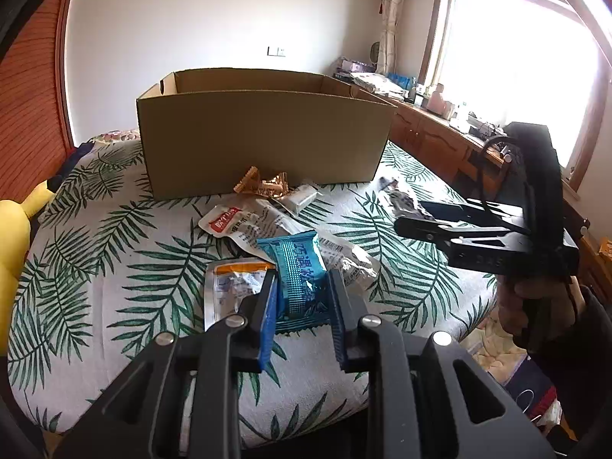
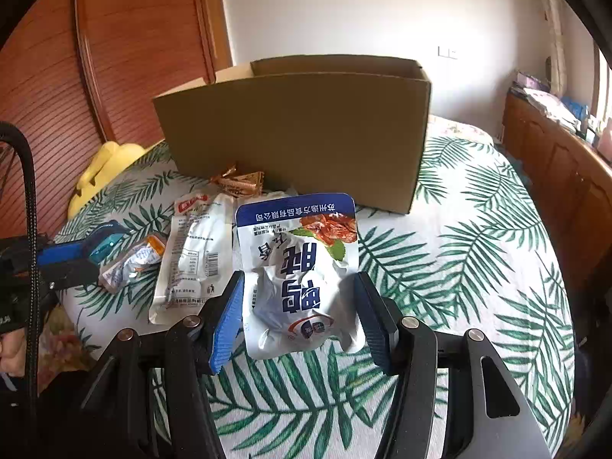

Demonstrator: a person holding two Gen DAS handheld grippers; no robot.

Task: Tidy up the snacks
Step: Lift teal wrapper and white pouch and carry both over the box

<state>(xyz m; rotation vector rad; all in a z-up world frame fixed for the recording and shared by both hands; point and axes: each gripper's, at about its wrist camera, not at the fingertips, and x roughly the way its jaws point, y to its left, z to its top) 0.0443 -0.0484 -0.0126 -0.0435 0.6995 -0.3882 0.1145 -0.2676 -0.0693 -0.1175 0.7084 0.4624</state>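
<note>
An open cardboard box (image 1: 264, 141) stands on the leaf-print bed; it also shows in the right wrist view (image 2: 298, 130). My left gripper (image 1: 302, 279) is shut on a teal snack packet (image 1: 298, 267), seen from the side in the right wrist view (image 2: 101, 246). My right gripper (image 2: 298, 290) grips a white and blue snack pouch (image 2: 302, 267) by its sides, the pouch crumpled between the pads. My right gripper also shows in the left wrist view (image 1: 424, 214). Loose on the bed lie a long white pouch (image 2: 195, 256), an orange-topped packet (image 1: 233, 290) and gold-wrapped candies (image 1: 264, 185).
A yellow plush toy (image 2: 103, 168) lies at the bed's left edge by the wooden shutter doors (image 2: 114, 57). A wooden cabinet (image 1: 432, 134) with clutter runs under the bright window on the right. The bed cover (image 2: 478, 267) extends to the right of the box.
</note>
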